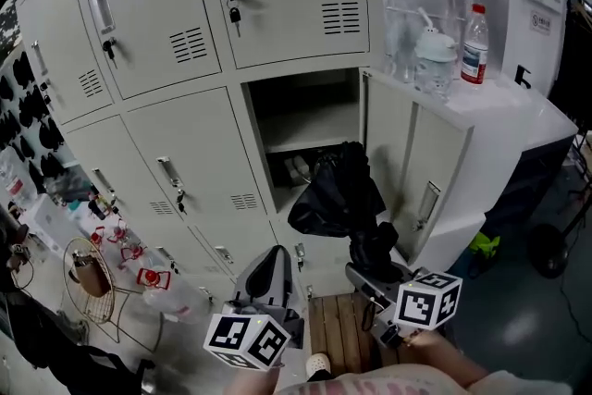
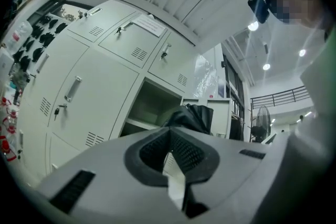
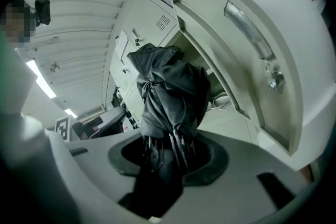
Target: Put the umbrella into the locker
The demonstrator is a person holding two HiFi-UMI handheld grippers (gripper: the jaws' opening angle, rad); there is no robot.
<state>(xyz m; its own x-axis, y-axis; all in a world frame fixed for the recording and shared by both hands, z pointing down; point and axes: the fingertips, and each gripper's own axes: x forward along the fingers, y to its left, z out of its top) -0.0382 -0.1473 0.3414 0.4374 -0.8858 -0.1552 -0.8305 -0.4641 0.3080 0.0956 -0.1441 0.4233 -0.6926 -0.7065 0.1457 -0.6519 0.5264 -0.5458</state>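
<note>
We are holding the black folded umbrella [image 3: 168, 97] in the right gripper [image 3: 169, 157]. Its fingers [image 3: 210, 162] are pressing on the lower end of the bundle, where the metal rib tips are coming together, so they are standing partly apart with the umbrella between them. The umbrella is pointing up toward the locker [image 1: 185, 42], and its loose cloth is hanging just in front of the open compartment [image 1: 305, 120], beside the open door [image 1: 412, 162]. We cannot tell whether any part of it is already inside. Inside the compartment a shelf [image 1: 319, 143] is showing, and a pale cord [image 3: 223, 99] is lying on the bottom. The left gripper [image 2: 170, 152] is hovering lower and to the left, apart from the umbrella. Its fingers are meeting at the tips and are holding nothing. A bottle [image 1: 475, 43] with a red cap is standing on the white surface [image 1: 518, 116] to the right of the locker.
</note>
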